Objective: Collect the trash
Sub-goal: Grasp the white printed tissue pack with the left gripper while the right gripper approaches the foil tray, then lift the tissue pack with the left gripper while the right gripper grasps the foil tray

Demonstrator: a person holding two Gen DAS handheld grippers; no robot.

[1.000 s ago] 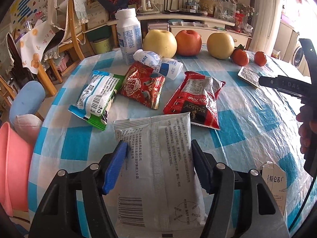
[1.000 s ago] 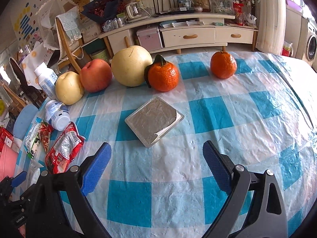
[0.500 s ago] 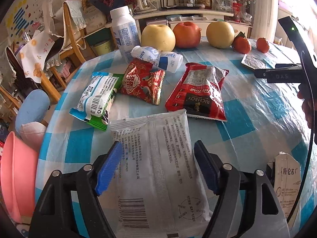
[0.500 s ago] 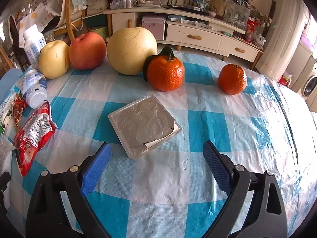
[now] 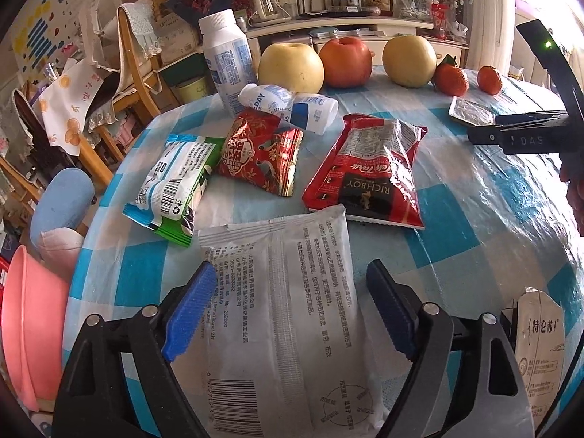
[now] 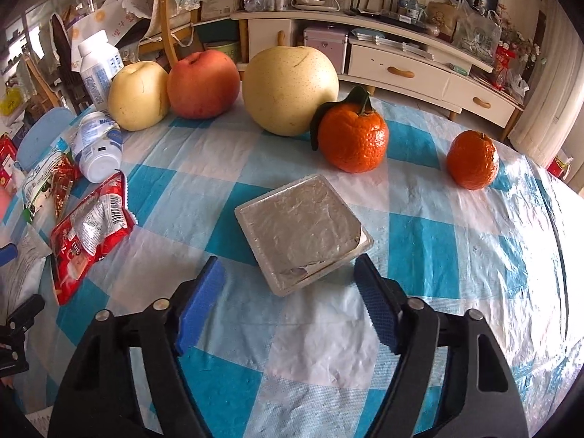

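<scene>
A flat white pouch [image 5: 292,310] with printed text and a barcode lies on the checked tablecloth [image 5: 474,219]. My left gripper [image 5: 290,310] hangs over it with its jaws opening; the pouch lies between the blue pads, which do not press on it. A square tray with a peeling foil lid [image 6: 303,226] sits just ahead of my right gripper [image 6: 288,303]. Its jaws are closing, the tray's near corner lies between the fingertips, and the pads stand clear of it. Beyond the pouch lie a red coffee packet [image 5: 365,175], a red patterned packet [image 5: 259,153], a green-and-white packet [image 5: 171,182] and a crushed white bottle [image 5: 288,109].
An upright white bottle [image 5: 228,58], two pears, an apple [image 6: 204,84] and two tangerines [image 6: 352,138] line the table's far side. A pink basin [image 5: 29,328] sits below the left edge. A milk carton [image 5: 540,346] stands at the near right. Chairs and a cabinet are behind.
My left jaws have spread wider over the white pouch. The right gripper has come closer to the foil tray, rolled level, and its jaws have narrowed.
</scene>
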